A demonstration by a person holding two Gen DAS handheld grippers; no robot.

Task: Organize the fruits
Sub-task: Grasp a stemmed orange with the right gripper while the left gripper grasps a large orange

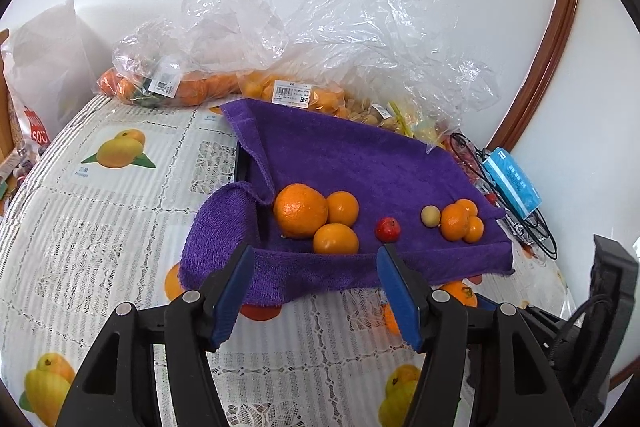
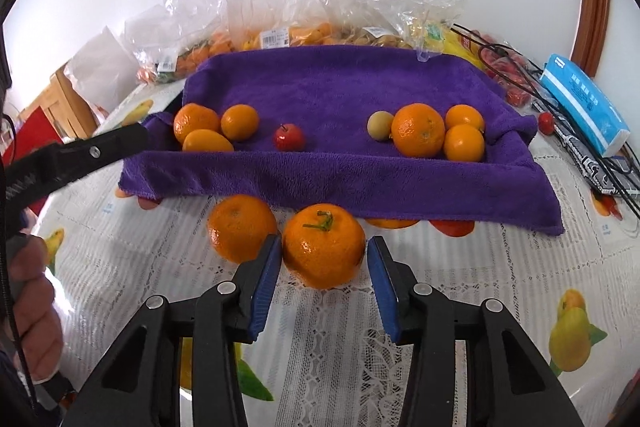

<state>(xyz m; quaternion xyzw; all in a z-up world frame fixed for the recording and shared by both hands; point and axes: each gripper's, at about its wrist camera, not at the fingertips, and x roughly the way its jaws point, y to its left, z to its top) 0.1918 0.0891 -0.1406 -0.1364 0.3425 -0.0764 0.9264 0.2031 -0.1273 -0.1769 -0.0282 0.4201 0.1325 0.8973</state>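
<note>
Two grippers: both in view, each with blue pads on black fingers.
Right gripper (image 2: 323, 259): its pads flank a stemmed mandarin (image 2: 323, 251) on the surface; the left pad looks to be touching the peel, a thin gap shows at the right pad, so it is not yet clenched on the fruit.
Second mandarin (image 2: 240, 229): on the surface just left of the stemmed one, touching or nearly touching it, outside the right gripper's fingers.
Left gripper (image 1: 316, 255): released, nothing between its pads, hovering at the near edge of the purple towel (image 1: 344, 163).
Purple towel: draped over a tray, sagging into it, with its front edge hanging onto the surface.
Left cluster on towel: a large orange (image 1: 300, 210) with two smaller ones touching it.
Middle of towel: a small red fruit (image 1: 387, 229), alone, apart from both clusters.
Right cluster on towel: a pale round fruit (image 1: 429, 216) beside a bunched group of oranges (image 1: 460, 221).
Plastic bags (image 1: 320, 39): clear, crumpled, behind the towel against the wall, holding more orange and yellow fruit.
Surface (image 2: 460, 267): covered by a white lace-pattern cloth printed with fruit pictures.
Blue packet (image 2: 582, 107): right of the towel, beside black cables.
Person's hand (image 2: 32, 307): at the left edge of the right wrist view, gripping the left gripper's handle.
</note>
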